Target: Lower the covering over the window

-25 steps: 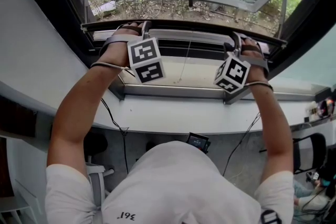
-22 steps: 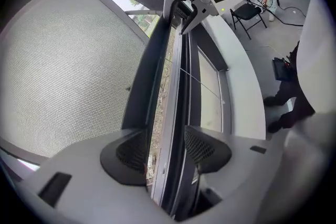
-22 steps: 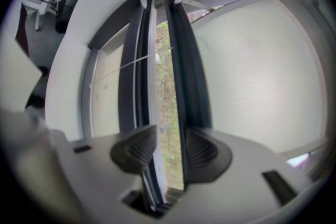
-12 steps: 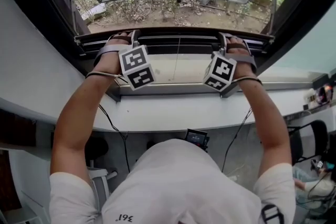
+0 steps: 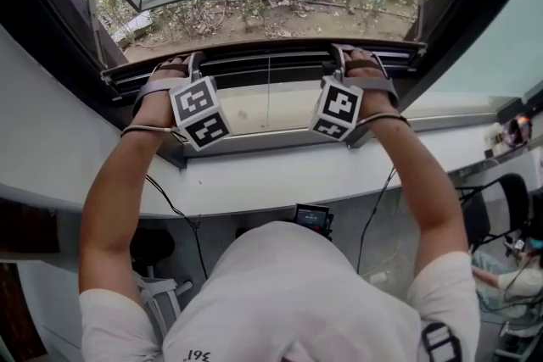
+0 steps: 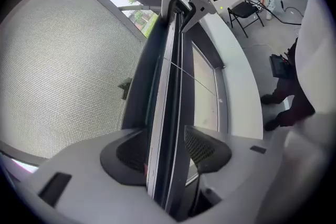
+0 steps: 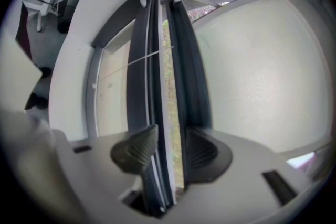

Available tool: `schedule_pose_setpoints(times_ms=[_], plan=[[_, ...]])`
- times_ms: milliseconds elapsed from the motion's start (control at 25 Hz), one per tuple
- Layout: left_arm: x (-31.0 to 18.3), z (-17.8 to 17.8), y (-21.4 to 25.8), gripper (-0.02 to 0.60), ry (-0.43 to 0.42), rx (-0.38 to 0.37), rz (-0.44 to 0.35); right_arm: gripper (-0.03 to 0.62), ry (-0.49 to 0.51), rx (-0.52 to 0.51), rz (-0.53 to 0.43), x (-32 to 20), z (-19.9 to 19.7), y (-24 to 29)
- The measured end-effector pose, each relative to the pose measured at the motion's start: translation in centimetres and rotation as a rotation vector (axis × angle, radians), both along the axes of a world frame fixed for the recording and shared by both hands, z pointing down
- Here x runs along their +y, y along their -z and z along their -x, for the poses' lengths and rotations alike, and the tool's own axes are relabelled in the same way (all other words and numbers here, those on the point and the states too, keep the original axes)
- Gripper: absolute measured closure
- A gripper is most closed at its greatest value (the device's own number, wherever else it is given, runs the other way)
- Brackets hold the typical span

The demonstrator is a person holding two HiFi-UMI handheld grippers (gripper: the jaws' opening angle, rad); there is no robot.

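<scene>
At the window opening, head view: the left gripper [image 5: 188, 60] and right gripper [image 5: 341, 53] both meet the covering's dark bottom rail [image 5: 263, 60], which spans the frame above the white sill [image 5: 254, 175].

Writing: the marker cubes [image 5: 199, 112] carry black-and-white square patterns only. Small dark print at the lower edge of the white shirt [image 5: 280, 292] lies upside down and is too small to read with certainty.

Left gripper view: the left gripper [image 6: 167, 149] has its jaws partly closed, with the ribbed pads pressed against both faces of the bottom rail [image 6: 170, 60]. Fine mesh [image 6: 63, 71] fills the area beside the rail.

Right gripper view: the right gripper [image 7: 169, 150] is likewise clamped on the bottom rail [image 7: 157, 50], its jaws about half closed.

Compared with one second earlier, the rail and both grippers sit slightly lower, nearer the sill. Both grips are unchanged.
</scene>
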State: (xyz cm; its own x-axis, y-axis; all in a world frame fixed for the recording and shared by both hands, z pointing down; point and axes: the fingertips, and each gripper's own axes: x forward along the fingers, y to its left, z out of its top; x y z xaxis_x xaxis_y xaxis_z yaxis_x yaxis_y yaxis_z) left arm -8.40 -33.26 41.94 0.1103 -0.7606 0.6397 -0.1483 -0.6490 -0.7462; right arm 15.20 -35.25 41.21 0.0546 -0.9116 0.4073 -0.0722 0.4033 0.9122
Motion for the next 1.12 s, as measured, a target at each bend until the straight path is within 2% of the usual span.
schedule_pose_setpoints(times_ms=[720,1120], plan=[[0.1,0.1,-2.2,0.364,0.004,0.001,0.036,0.421,-0.021,-0.027,0.035,0.1,0.1,-2.2],[0.2,0.2,-4.1,0.364,0.008,-0.025,0.052,0.421,-0.032,-0.032,0.063,0.0,0.2,-4.1]])
